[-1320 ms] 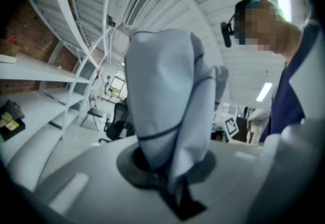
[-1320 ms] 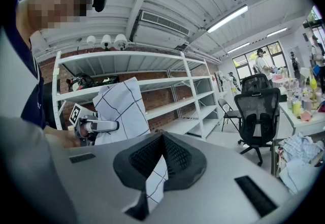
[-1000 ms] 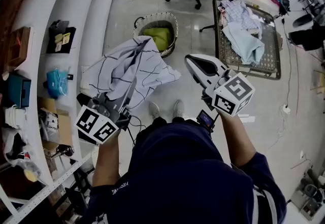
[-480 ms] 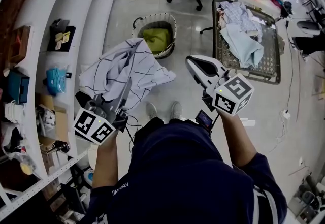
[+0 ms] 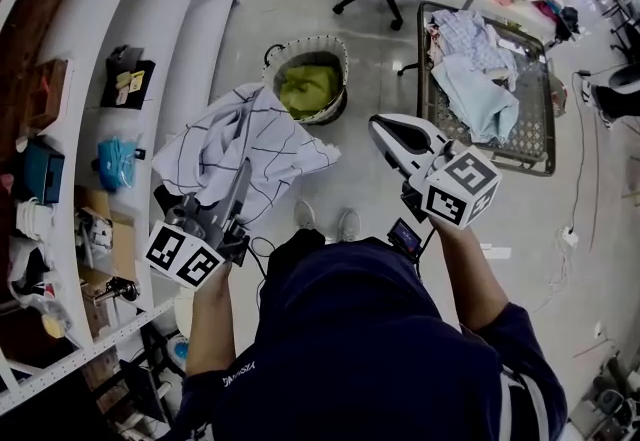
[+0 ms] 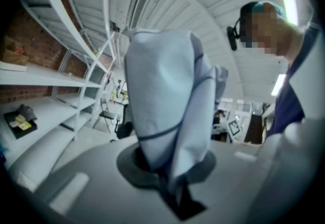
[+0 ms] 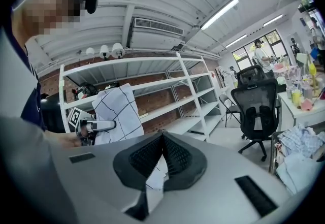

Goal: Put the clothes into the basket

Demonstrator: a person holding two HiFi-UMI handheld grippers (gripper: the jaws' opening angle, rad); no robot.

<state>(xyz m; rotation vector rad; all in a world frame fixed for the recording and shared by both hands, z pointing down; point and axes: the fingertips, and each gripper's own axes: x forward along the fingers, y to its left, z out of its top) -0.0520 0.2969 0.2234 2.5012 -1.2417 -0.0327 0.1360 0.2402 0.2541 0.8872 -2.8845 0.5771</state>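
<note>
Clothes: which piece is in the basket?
The yellow-green garment, inside the basket; the checked cloth hangs from the left gripper, the pale blue pieces lie on the rack.

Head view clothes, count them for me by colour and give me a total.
White checked cloth: 1
Yellow-green garment in the basket: 1
Light blue garment on the wire rack: 1
Pale patterned garment on the same rack: 1
Total: 4
</note>
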